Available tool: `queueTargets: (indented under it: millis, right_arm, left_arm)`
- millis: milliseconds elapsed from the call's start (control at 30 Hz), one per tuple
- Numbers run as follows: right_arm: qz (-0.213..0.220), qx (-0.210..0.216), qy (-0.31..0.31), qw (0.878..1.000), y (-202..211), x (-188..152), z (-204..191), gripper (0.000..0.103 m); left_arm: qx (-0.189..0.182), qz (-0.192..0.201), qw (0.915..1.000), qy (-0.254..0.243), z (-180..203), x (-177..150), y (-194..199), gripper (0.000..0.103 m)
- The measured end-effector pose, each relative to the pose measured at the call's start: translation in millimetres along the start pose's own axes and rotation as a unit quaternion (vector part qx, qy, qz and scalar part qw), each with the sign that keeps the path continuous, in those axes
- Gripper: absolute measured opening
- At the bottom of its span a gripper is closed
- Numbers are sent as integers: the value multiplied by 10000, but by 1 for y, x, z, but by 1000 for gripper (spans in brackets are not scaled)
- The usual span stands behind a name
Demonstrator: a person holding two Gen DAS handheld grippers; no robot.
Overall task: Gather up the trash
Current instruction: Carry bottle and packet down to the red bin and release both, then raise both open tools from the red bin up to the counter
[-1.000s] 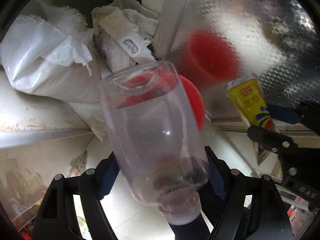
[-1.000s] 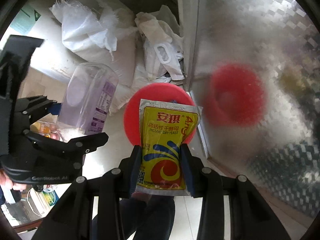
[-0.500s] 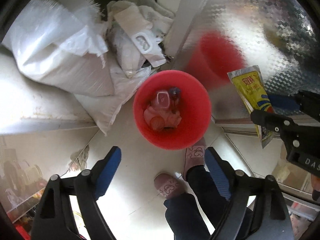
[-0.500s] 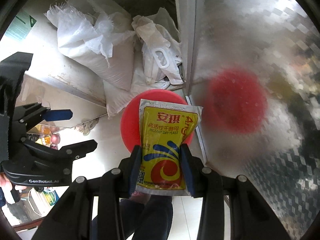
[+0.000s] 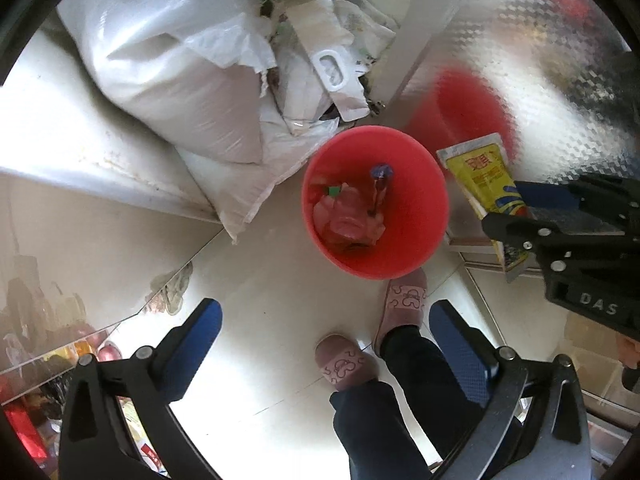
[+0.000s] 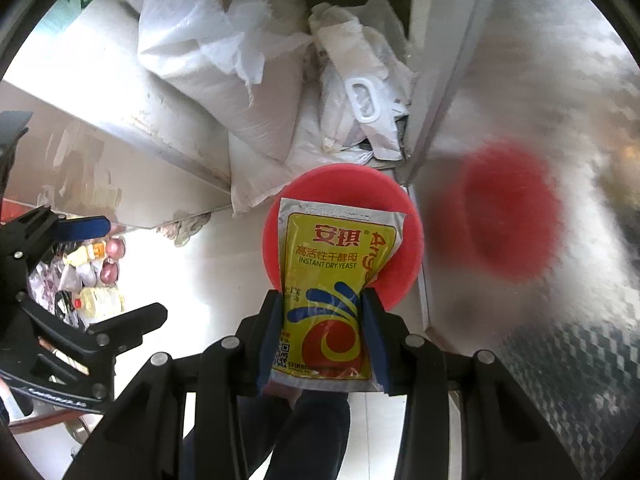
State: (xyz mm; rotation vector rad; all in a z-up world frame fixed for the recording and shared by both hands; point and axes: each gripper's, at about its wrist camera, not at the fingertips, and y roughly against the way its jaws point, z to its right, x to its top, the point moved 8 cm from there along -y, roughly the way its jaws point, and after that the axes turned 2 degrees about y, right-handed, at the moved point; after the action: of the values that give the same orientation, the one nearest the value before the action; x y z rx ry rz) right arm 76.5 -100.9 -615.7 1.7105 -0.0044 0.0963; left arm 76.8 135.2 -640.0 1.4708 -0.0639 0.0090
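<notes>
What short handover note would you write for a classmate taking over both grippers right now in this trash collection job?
Left gripper: open, empty, above the floor near the round red plastic trash bin.
Right gripper: fingers shut on the yellow foil instant dry yeast packet, held above the bin.
Done: some trash already lies inside the bin.
Left: release the packet over the bin, probably after lowering it, then look for more trash.

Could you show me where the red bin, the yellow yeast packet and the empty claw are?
red bin (image 5: 424,216): left wrist view, bare inner wall.
yeast packet (image 6: 334,276): right wrist view, middle of its printed front.
left claw (image 5: 326,344): left wrist view, midway between its open fingertips.
</notes>
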Motion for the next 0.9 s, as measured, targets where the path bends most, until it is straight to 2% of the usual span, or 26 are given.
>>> queueTargets:
  millis: [233, 333, 367, 400, 533, 600, 700, 767, 900]
  right_arm:
    - [-85, -34, 325, 9994, -10, -1, -8, 44]
    - [-68, -194, 412, 9989, -11, -1, -8, 60]
    - [-42, -221, 435, 9988, -10, -1, -9, 73]
    - [-17, -220, 446, 9988, -9, -2, -11, 81]
    - [35, -237, 399, 9989, -2, -5, -12, 90]
    - [32, -251, 326, 9991, 4, -6, -13, 90]
    - [271, -233, 241, 9991, 29, -6, -17, 93]
    - [386, -242, 240, 9987, 48, -5, -23, 101]
    - [528, -273, 235, 9980, 92, -6, -39, 102]
  left_arm:
    - [20, -57, 9998, 189, -8, -11, -3, 103]
    - [39, -71, 9998, 207, -11, -16, -1, 103]
    - [48, -45, 9998, 203, -12, -17, 1, 103]
    - [76, -23, 9998, 196, -13, -18, 3, 103]
    - [146, 59, 9997, 173, -18, -21, 15, 103]
    - [156, 105, 9997, 179, -20, -24, 26, 103]
    - [154, 198, 9995, 185, -23, -27, 51, 103]
    - [153, 288, 9993, 163, -25, -29, 75, 103]
    - [152, 520, 9984, 151, -26, -34, 130, 103]
